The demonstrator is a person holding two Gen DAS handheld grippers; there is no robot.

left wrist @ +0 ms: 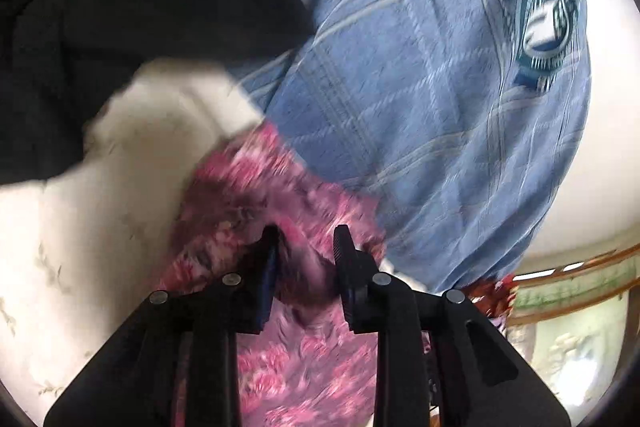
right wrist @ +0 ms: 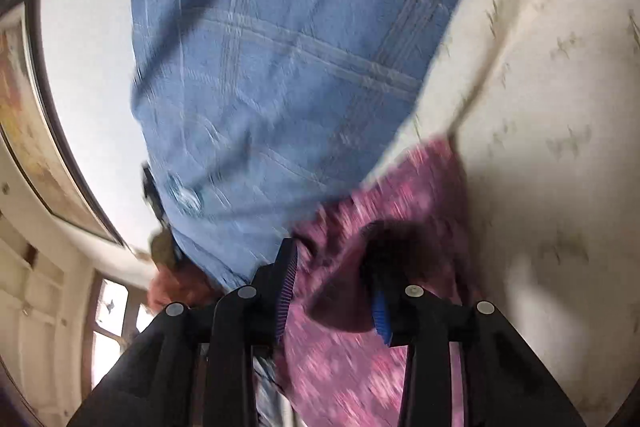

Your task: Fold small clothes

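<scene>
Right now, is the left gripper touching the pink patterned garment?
Touching. In the left wrist view, the left gripper has pink patterned garment fabric bunched between its fingers and pressed against both pads, though motion blur softens the edges.

Home: bedsheet (right wrist: 560,67), wooden door (right wrist: 24,307)

left hand-held gripper (left wrist: 306,255) pinches pink patterned cloth (left wrist: 256,187) beside blue plaid garment (left wrist: 420,87)

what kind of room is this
Probably a bedroom at home: clothes lie on a cream leaf-print bedsheet, a brown wooden-framed window shows behind, and a blue checked cloth is piled with other garments.
</scene>
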